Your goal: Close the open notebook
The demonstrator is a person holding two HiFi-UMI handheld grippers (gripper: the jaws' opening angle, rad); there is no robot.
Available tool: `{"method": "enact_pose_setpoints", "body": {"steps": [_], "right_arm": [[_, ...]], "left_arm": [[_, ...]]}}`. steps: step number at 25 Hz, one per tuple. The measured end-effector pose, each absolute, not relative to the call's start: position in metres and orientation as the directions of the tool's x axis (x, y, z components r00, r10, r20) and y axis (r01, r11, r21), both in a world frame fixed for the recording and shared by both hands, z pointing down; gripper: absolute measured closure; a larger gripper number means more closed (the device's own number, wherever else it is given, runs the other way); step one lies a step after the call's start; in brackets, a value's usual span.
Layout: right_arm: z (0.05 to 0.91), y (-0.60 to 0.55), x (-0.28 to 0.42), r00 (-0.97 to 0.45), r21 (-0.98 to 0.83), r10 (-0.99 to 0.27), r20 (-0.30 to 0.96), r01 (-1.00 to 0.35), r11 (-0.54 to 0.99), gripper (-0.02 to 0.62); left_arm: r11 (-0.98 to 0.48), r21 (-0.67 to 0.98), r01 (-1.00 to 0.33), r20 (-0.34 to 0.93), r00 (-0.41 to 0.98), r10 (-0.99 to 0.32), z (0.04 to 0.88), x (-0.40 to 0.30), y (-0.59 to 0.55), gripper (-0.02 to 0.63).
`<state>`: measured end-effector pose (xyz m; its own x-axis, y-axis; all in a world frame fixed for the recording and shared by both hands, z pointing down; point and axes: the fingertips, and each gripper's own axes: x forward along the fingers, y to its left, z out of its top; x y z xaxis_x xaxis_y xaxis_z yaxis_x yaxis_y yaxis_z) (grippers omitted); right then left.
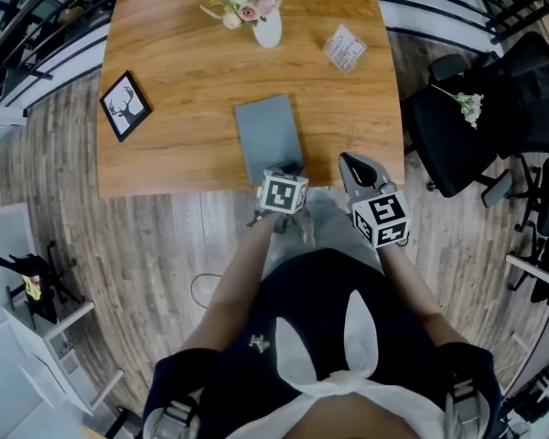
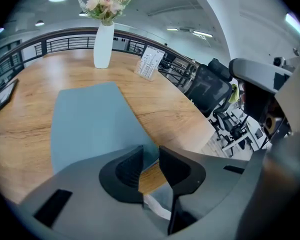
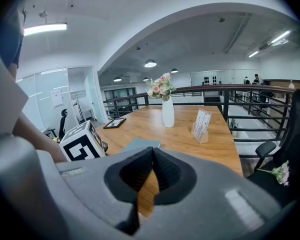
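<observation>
At the left of the head view a small picture frame [image 1: 124, 105] lay on the wooden table [image 1: 183, 158], far from my work. In the middle of the table lay the notebook [image 1: 269, 135]. Its grey-blue cover was flat and no pages showed, so I judged it was already closed.

My left gripper [image 1: 286, 168] stood at the lower edge of the notebook, pointing steeply down. In the left gripper view its fingers [image 2: 177, 166] were a little apart, with a narrow gap. Only the table wood and the near corner of the notebook [image 2: 90, 124] showed in the gap, and the pads pressed on nothing.

I think the step here was to let go cleanly. To do it well, I should lift this gripper straight up and back, so that no finger catches the cover edge and opens it again. Then I should check that the cover lies flat.

To the right, my right gripper [image 1: 349, 161] waited just beside the table edge. Its fingers were together at the tips and empty [image 3: 151, 156]. It should keep away from the notebook.
</observation>
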<state>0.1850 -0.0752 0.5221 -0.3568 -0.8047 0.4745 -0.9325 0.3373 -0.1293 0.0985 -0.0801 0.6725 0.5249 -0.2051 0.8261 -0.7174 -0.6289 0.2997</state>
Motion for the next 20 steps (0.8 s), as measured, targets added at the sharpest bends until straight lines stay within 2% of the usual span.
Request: {"method": "enact_pose_setpoints", "body": {"steps": [4,11,20], "right_arm": [[0.519,-0.076,0.186,-0.354,-0.123,-0.807,0.472,-0.933,0.337,0.597],[0.515,-0.078,0.185,-0.358,-0.119,-0.815,0.455,-0.932,0.343,0.597],[0.492,-0.088,0.169,-0.401,-0.119,-0.82,0.408,-0.914,0.387,0.597]], "left_arm": [[-0.618,0.372,-0.693,0.797,0.58,-0.171,0.665,0.108,-0.076,0.477],[-0.652,0.382,-0.655,0.758,0.625,-0.185,0.641,0.115,-0.076,0.457],[-0.638,0.341,-0.69,0.666,0.657,-0.354,0.575,0.105,-0.106,0.457]]}}
